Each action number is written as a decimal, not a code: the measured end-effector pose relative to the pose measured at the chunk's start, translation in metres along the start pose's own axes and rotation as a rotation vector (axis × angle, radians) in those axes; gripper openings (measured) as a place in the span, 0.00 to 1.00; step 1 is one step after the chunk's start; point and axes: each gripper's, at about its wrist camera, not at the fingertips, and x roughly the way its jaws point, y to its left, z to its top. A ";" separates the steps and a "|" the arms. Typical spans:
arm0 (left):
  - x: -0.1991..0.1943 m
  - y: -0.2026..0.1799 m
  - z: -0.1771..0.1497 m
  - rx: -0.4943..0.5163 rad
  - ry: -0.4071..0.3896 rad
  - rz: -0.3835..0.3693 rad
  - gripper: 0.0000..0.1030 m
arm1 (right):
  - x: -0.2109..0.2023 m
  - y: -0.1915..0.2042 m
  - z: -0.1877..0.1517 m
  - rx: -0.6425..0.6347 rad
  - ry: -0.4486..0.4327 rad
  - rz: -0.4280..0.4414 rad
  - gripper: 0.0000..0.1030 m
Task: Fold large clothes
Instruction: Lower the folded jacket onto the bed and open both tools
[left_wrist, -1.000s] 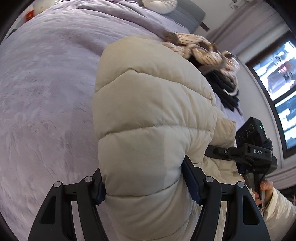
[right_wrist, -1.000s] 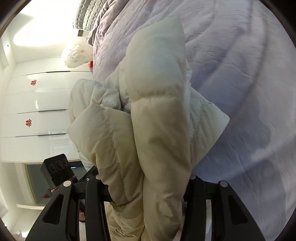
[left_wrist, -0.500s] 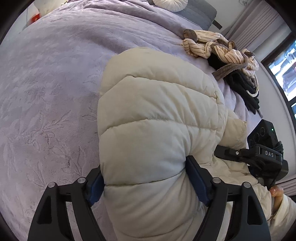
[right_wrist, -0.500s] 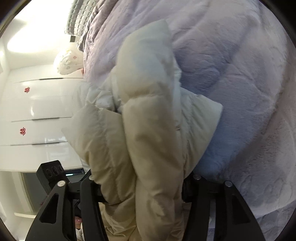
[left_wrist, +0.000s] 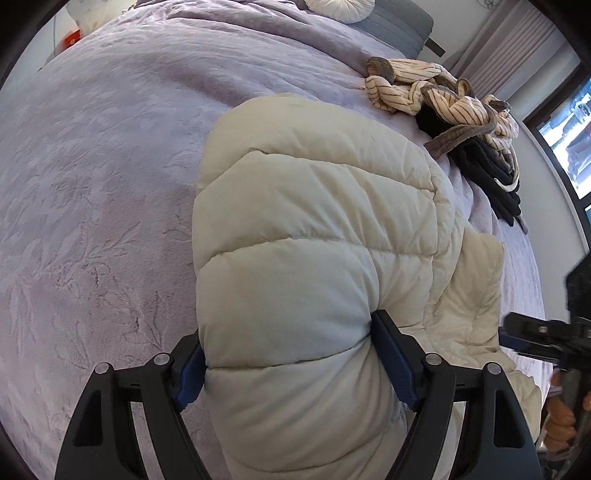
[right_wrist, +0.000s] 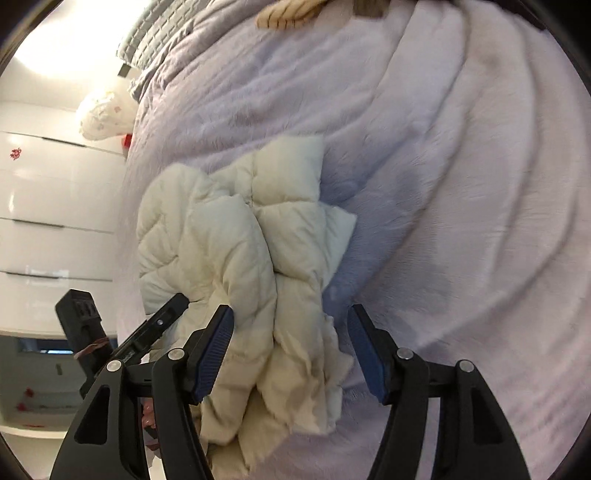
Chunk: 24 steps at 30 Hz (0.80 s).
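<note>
2 tools, left tool (left_wrist: 288, 354) clamped on 1 cream puffer jacket (left_wrist: 317, 236), right tool (right_wrist: 290, 345) apart, jaws just widening around it

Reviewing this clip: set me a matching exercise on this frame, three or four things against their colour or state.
Things:
1. puffer jacket
2. left gripper
3. right gripper
4. bedspread

States:
A. lilac, leaf-patterned
B. jaws clamped on padded cloth
C. cream, quilted
D. jaws open, clear of the cloth

Pairs: 1-C, 2-B, 3-D, 4-A
</note>
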 end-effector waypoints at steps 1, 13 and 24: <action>0.000 0.000 0.000 -0.001 0.000 0.003 0.79 | -0.011 -0.004 -0.004 0.000 -0.018 -0.007 0.65; -0.005 -0.002 -0.003 -0.007 -0.009 0.035 0.79 | -0.015 0.101 -0.029 -0.359 -0.030 -0.080 0.24; -0.085 0.007 -0.051 -0.005 -0.109 0.018 0.79 | 0.014 0.054 -0.053 -0.326 -0.024 -0.229 0.24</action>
